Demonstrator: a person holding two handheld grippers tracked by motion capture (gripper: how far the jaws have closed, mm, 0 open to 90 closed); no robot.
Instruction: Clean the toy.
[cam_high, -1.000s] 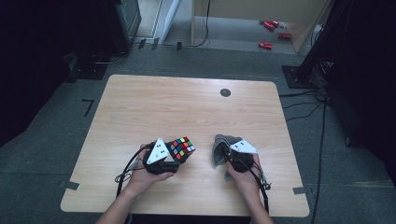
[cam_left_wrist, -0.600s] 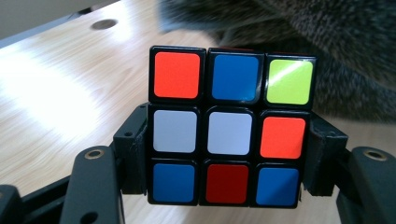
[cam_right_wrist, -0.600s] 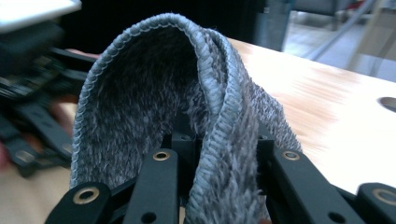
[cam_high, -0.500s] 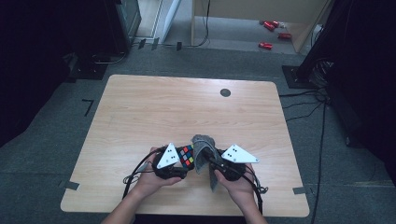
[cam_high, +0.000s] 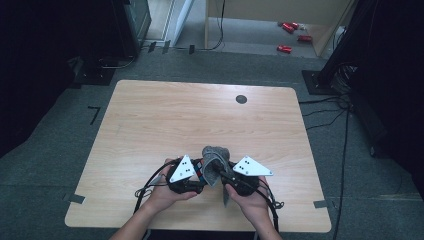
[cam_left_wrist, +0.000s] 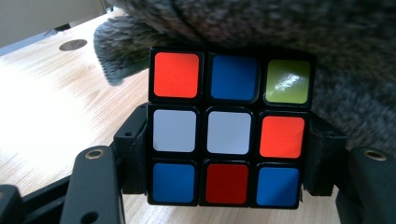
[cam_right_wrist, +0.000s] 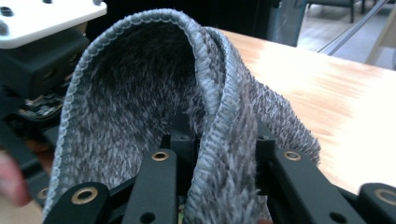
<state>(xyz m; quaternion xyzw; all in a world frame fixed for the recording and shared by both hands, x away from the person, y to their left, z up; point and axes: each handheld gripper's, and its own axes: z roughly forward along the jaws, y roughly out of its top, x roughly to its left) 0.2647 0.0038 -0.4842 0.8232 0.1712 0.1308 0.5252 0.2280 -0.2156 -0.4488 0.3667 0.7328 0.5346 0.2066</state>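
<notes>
High view puts both hands near the desk's (cam_high: 150, 125) 6 o'clock edge, close together. The left gripper (cam_high: 197, 175) pinches a Rubik's cube (cam_high: 199, 167), and the right gripper (cam_high: 222, 175) sits just at its 3 o'clock side, pinching a grey fuzzy cloth (cam_high: 215, 160) that stands up between the two white three-cornered plates and drapes over the cube's far side.

Left gripper view has the Rubik's cube (cam_left_wrist: 229, 126) clamped by its two side faces between the black jaws of the left gripper (cam_left_wrist: 229, 154), held above the wood. The face toward the camera reads orange, blue, green along the top row, white, white, orange in the middle, and blue, red, blue at the bottom. The cloth (cam_left_wrist: 280, 32) touches the cube's top edge from 12 o'clock to 3 o'clock.

Right gripper view has the right gripper (cam_right_wrist: 217, 158) pressed on a fold of the cloth (cam_right_wrist: 140, 112), whose stitched hem arches up toward 12 o'clock; the left gripper's body lies at 9 o'clock.

A small dark round hole (cam_high: 241, 99) marks the desk toward 1 o'clock.
</notes>
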